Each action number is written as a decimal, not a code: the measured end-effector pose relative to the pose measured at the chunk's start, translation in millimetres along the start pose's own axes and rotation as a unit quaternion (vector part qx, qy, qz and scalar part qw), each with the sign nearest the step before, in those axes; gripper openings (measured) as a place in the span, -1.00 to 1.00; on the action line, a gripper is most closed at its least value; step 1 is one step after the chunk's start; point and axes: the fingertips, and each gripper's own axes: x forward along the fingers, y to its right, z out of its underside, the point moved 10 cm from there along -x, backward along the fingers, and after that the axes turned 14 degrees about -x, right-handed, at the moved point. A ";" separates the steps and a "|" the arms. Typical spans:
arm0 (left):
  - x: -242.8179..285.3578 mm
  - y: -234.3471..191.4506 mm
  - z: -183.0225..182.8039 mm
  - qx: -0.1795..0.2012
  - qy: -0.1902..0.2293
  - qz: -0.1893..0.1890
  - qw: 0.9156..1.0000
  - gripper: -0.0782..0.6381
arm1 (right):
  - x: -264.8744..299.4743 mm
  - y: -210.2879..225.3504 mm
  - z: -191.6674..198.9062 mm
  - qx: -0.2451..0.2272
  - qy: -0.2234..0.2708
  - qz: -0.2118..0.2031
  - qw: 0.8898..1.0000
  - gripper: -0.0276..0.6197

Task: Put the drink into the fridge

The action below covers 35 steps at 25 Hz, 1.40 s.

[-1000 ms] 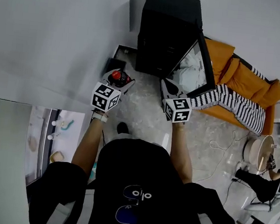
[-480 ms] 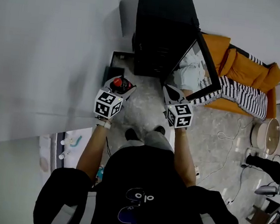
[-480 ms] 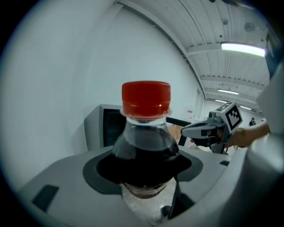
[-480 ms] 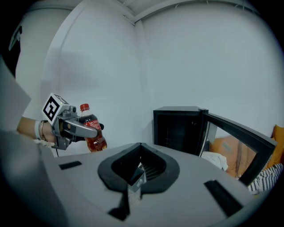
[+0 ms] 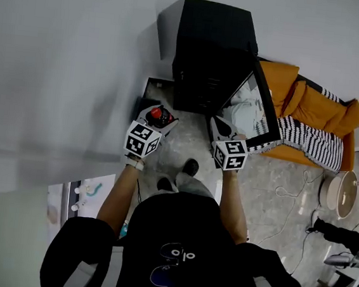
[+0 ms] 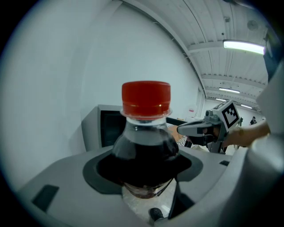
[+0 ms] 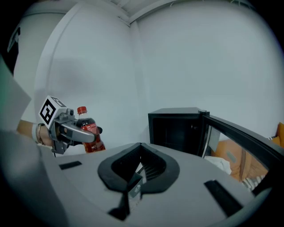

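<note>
Drink bottle (image 6: 144, 146): clear glossy plastic.
Fridge (image 5: 212, 47): matt black casing.
Floor (image 5: 186, 140): polished mottled stone.
Sofa (image 5: 312, 96), upper right: orange cloth.

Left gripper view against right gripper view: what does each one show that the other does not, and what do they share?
Only the left gripper view: the drink bottle close up, with dark liquid and a red cap, held in its own fingers; ceiling lights; the right gripper from outside. Only the right gripper view: its own fingers together and empty, the left gripper from outside, the open fridge door, an orange sofa. Both: the bottle and the black fridge.
</note>
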 end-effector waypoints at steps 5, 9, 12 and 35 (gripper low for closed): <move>34.5 -6.6 -25.4 0.010 0.000 -0.005 1.000 0.07 | 26.2 36.2 -7.7 -0.006 0.009 -0.005 1.000 -0.89; 65.2 -7.0 -45.7 0.011 0.003 -0.006 1.000 0.07 | 42.3 67.9 -10.5 -0.005 0.013 -0.007 1.000 -0.89; 85.1 -4.7 -57.2 0.013 0.003 -0.007 1.000 0.07 | 50.1 88.5 -14.1 -0.005 0.020 -0.008 1.000 -0.89; 162.1 22.6 -83.2 0.030 -0.013 0.001 0.999 0.07 | 50.0 158.7 1.7 0.012 0.031 -0.002 0.999 -0.90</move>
